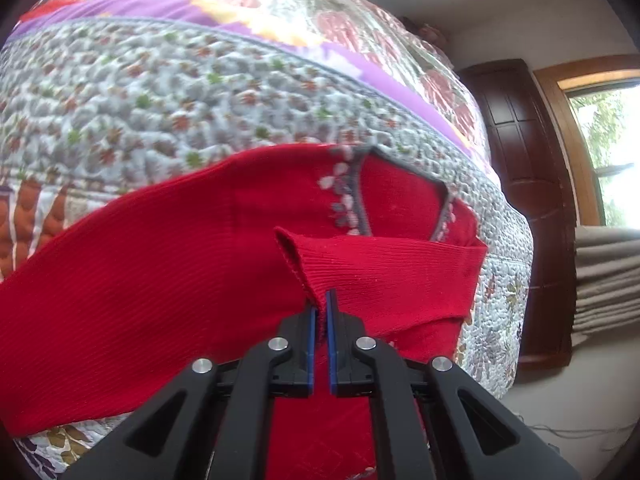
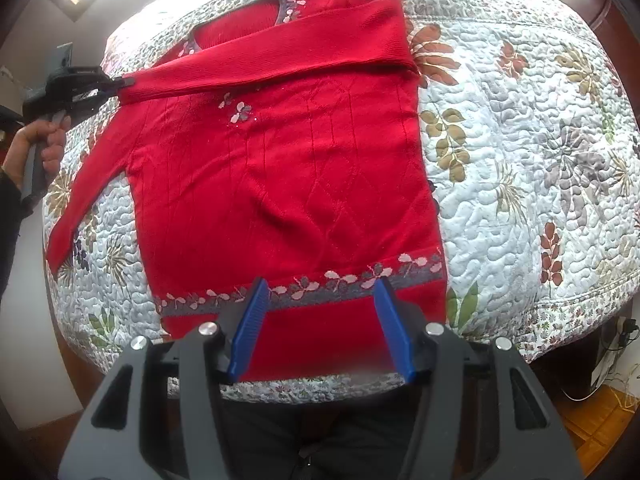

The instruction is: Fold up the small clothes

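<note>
A red knitted sweater (image 2: 280, 168) with a grey flowered hem band lies flat on the quilted bed. One sleeve (image 2: 272, 52) is drawn across the chest from the right shoulder to the left. My left gripper (image 1: 320, 304) is shut on the cuff (image 1: 308, 264) of that sleeve; it also shows in the right wrist view as the left gripper (image 2: 120, 82), held by a hand at the left edge. The other sleeve (image 2: 80, 200) trails down at the left. My right gripper (image 2: 320, 292) hovers open above the hem, holding nothing.
A floral quilt (image 2: 520, 140) covers the bed, with a purple and flowered blanket (image 1: 280, 28) piled farther back. A dark wooden cabinet (image 1: 528, 200) and a window (image 1: 608, 152) stand beyond the bed's edge. Cables lie on the floor (image 2: 608, 364) at the right.
</note>
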